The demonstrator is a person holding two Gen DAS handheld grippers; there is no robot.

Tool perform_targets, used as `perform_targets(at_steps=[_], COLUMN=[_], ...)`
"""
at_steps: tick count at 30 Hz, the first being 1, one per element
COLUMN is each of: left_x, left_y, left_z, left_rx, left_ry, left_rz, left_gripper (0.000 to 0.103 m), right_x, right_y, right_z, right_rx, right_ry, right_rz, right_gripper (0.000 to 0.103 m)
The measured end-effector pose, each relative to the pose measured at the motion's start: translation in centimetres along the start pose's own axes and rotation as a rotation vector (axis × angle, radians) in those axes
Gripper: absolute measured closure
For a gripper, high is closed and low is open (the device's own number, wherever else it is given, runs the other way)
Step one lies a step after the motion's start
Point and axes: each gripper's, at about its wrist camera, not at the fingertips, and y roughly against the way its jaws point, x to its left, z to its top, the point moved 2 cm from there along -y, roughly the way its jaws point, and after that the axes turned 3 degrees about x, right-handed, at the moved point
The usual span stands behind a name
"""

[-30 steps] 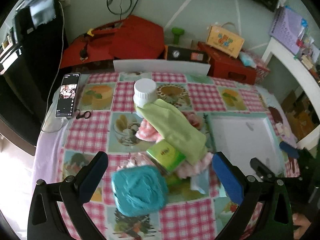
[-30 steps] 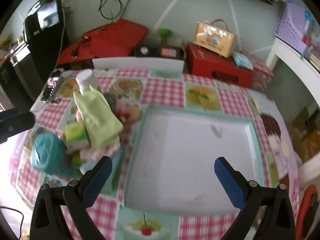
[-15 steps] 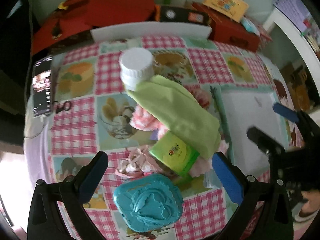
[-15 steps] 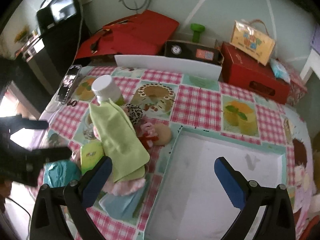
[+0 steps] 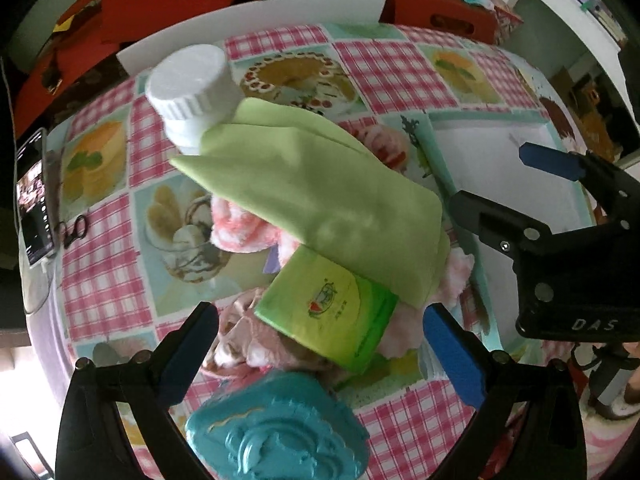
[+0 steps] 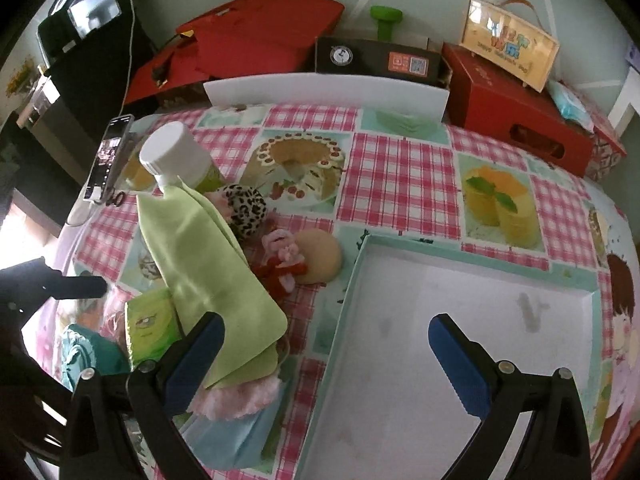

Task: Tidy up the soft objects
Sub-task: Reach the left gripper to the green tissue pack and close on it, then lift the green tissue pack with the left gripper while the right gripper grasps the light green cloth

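A pile of objects lies on the checked tablecloth. A folded light-green cloth (image 5: 320, 196) (image 6: 204, 256) leans on a white-capped bottle (image 5: 192, 84) (image 6: 176, 156). Under it lie pink fluffy pieces (image 5: 244, 232) (image 6: 236, 398), a green tissue pack (image 5: 328, 312) (image 6: 150, 328), a teal embossed object (image 5: 276, 432) and a light-blue mask (image 6: 236, 436). A leopard-print ball (image 6: 244, 208), a tan round plush (image 6: 320, 256) and a red-pink toy (image 6: 284, 264) sit beside it. My left gripper (image 5: 320, 344) is open above the tissue pack. My right gripper (image 6: 324, 348) is open over the tray's left rim.
A shallow white tray with teal rim (image 6: 360, 256) (image 5: 440, 124) stands right of the pile. A phone (image 5: 34, 208) (image 6: 108, 156) lies at the table's left edge. A white board (image 6: 324, 92) and red boxes (image 6: 516, 108) stand behind the table.
My left gripper has moved forward and lower over the pile, so the tissue pack now lies between its fingers. My right gripper has come slightly closer to the tray's left rim.
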Motion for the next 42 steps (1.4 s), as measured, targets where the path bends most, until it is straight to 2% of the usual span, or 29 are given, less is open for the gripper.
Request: perform_targets(at_steps=[5,7,8,11,17,21,28,34,39,42], left_x=[-0.4,-0.5,-0.5,-0.8,-0.7,0.0,1.9,4.1,5.0,6.0], left_y=[-1.2,-1.5,-1.6,-1.5,0.2,1.3,3.3,3.8,4.3,4.5], left_z=[0.5,0.6,0.7,0.8,0.2,-0.2,-0.9,-1.4,-1.2,-1.5], left_rx=[0.021,0.022,0.019,0.031,-0.036,-0.075,-0.176,-0.225,-0.262,-0.274], left_ry=[-0.002,0.002,0.005,0.014,0.061,0.144,0.318,0.488,0.554,0.585], left_rz=[-0.004,0.003,0.01,0.032,0.038,0.008,0.063,0.041,0.107,0.1], left_gripper=[0.018,0.02,0.025,0.025,0.025,0.025,0.025,0.025,0.025,0.025], right_x=[-0.6,-0.7,-0.7,-0.7,-0.4,-0.7,-1.4,-2.0,-1.2,0.0], right_y=[-0.7,-0.7,-0.7,-0.6,-0.8,-0.6,0.0,0.3,0.0,-0.4], right_z=[0.1,0.2,0.3,0.5,0.4,0.3,0.4,0.6,0.6,0.4], right_rx=[0.011,0.009,0.008,-0.003,-0.012,-0.024,-0.049,-0.065,-0.068,-0.063], right_ry=[-0.046,-0.061,-0.065,-0.085,-0.076,-0.085,-0.104,-0.114,-0.08,-0.034], right_rz=[0.001,-0.006,-0.009,-0.005,0.012,0.026,0.033,0.018,0.019,0.028], right_gripper=[0.0,0.0,0.0,0.0,0.0,0.0,0.0,0.0,0.0,0.0])
